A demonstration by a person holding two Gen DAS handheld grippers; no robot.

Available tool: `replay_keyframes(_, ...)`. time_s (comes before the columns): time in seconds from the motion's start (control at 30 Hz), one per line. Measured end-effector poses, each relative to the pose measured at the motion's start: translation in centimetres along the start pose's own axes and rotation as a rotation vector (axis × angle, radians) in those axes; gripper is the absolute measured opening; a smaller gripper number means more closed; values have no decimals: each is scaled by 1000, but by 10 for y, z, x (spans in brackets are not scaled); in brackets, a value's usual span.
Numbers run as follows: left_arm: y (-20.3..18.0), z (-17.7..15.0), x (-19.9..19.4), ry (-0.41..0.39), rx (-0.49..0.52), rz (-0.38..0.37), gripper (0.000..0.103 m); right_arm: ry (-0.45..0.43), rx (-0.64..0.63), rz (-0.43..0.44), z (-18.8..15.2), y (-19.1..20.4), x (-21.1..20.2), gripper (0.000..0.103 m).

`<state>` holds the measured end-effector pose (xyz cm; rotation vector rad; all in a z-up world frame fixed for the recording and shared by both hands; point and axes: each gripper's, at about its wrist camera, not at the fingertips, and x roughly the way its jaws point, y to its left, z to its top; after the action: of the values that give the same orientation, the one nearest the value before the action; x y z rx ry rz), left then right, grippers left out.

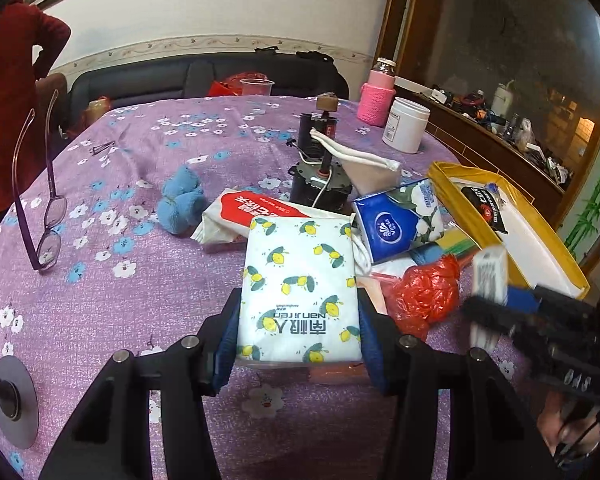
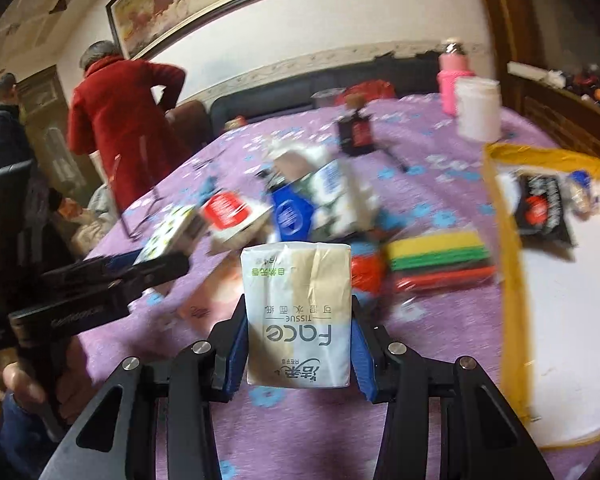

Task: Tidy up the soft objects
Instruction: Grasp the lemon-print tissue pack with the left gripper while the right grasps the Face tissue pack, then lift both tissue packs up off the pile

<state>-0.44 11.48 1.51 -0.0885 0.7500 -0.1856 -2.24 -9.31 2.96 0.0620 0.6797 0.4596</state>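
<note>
On the worktop (image 1: 112, 184), under a purple flowered cloth, the soft goods sit heaped toward the right edge. The left tongs (image 1: 298, 312) are clamped on a lemon-print tissue pack (image 1: 298, 280), blue pads pressed to both of its long sides, the pack's far end lying over the heap. The right tongs (image 2: 298, 344) grip a beige-and-white Face tissue pack (image 2: 298, 304), pads against both sides, held clear above the cloth.

Items in the heap:
- red-and-white tissue pack (image 1: 256, 210), just behind the lemon-print one;
- blue Vinda tissue pack (image 1: 400, 220), tilted, to its right;
- crumpled red plastic bag (image 1: 424, 292), near the right tongs;
- stack of coloured sponge cloths (image 2: 440, 258), yellow over green over red;
- white drawstring pouch (image 1: 364, 164), resting on a dark motor-like device (image 1: 320, 184).

Apart from the heap: a blue cloth bundle (image 1: 180, 200) toward the middle, purple eyeglasses (image 1: 48, 208) near the left edge.

At the right edge: a yellow-rimmed white tray (image 1: 540, 248) holding a black packet (image 1: 484, 208). Far right corner: white jar (image 1: 406, 124), pink knit-sleeved bottle (image 1: 378, 96).
</note>
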Motion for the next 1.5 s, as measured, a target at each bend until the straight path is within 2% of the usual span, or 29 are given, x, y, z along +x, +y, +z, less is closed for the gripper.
replay_keyframes(0.1,0,1,1,3,1,0,52,-18,28,-26,0,-14,-4,48)
replay_keyframes(0.2,0,1,2,5,2,-2,52,-10,63,-8,2,-23,0,48)
replay_keyframes(0.57,4,0,3,6,-9,-11,52,-6,59,2,-1,-20,2,48)
replay_keyframes(0.83,-4,-2,1,7,24,-38,52,-33,64,-24,-2,-20,-3,48)
replay_keyframes(1.07,2,-2,1,14,-9,-48,52,-45,64,-41,-3,-19,-6,48)
replay_keyframes(1.5,0,-3,0,8,10,-60,52,-39,66,-53,-3,-19,-7,48)
